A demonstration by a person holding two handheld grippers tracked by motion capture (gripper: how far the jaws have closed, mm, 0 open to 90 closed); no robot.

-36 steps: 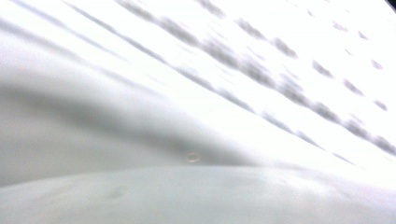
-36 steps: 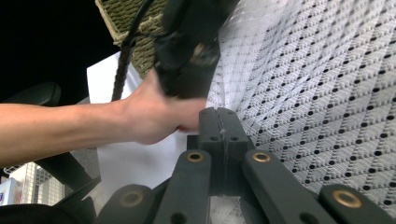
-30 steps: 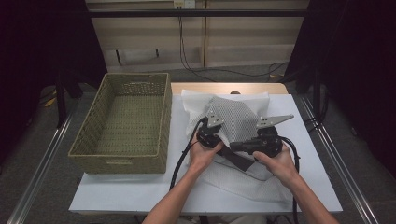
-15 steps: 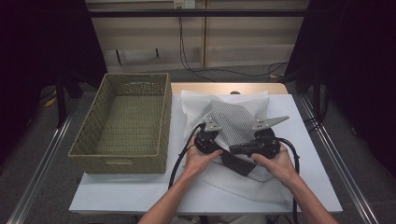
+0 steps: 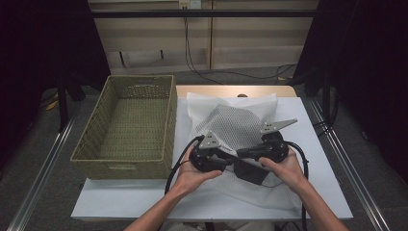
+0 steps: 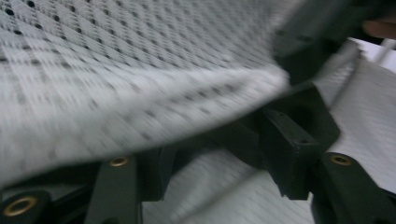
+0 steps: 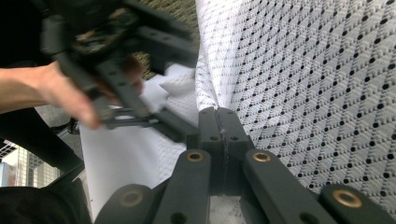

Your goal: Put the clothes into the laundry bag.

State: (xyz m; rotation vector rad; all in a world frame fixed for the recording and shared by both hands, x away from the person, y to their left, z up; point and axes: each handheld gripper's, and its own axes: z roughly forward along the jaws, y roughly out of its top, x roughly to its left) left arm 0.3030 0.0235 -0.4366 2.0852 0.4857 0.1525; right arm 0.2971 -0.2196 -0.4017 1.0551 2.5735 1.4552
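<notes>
At six o'clock of the white mesh fabric, both grippers have drawn nearer the person since a second ago. The right gripper pinches its edge, jaws closed; the left gripper, blurred, seemingly gapes under a fold, so folding has probably begun.

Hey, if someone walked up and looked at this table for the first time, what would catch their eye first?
Probably the white mesh cloth with black dots, bunched up in the middle of the white table, with both hands working at its near edge. The right gripper has its jaws pressed together on a fold of that cloth, while the left gripper sits close beside it. Next, the empty green woven basket at the table's left.
</notes>
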